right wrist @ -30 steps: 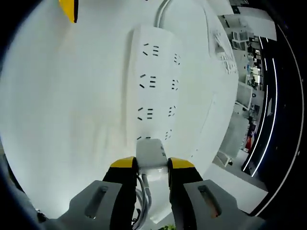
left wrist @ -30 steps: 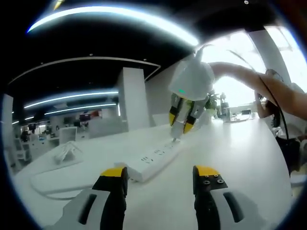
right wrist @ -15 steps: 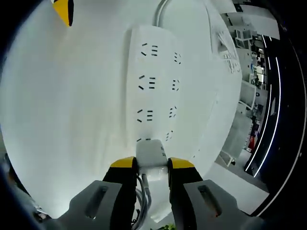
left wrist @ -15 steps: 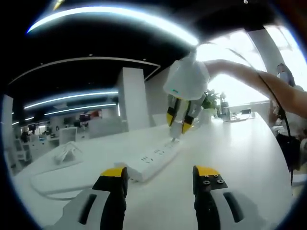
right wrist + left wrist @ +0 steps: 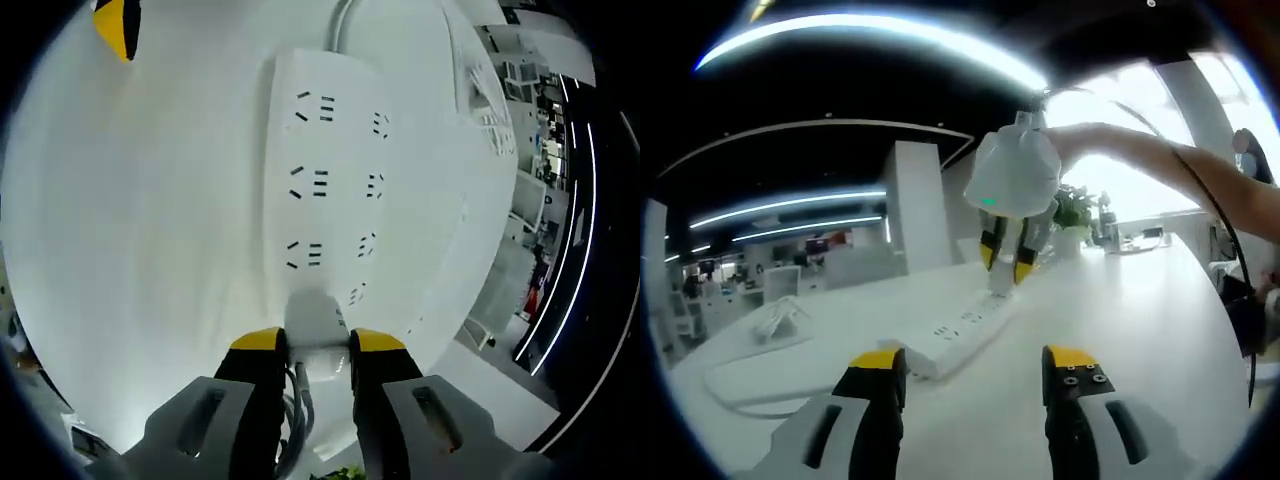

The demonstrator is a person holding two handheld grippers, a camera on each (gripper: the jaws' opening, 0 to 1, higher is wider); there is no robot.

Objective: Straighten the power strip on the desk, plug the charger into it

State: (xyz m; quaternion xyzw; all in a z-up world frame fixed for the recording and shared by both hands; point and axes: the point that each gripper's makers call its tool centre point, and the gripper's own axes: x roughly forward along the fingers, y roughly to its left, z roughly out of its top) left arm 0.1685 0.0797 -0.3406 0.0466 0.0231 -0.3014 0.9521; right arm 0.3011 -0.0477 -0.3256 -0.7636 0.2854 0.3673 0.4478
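1. Yellow-tipped fingers of the right gripper [image 5: 308,345] are clamped on a small white plastic charger block [image 5: 313,322], its pale cable trailing back between them.
2. Charger block hangs just over the near end of the long white plastic power strip [image 5: 322,175]; whether its prongs have entered a socket is hidden, so I judge the plugging unfinished.
3. Seen from the left gripper view, the right gripper [image 5: 1005,272] points down at the far end of the strip [image 5: 958,338].
4. Left gripper [image 5: 975,378] hovers near the strip's other end, its fingers spread wide and holding nothing.
5. Power strip lies flat on the white surface [image 5: 150,220], running straight along the right gripper's line; straightening looks done.
6. Strip shows rows of dark socket slots, all vacant, and a white cord [image 5: 343,15] leaving its far end.
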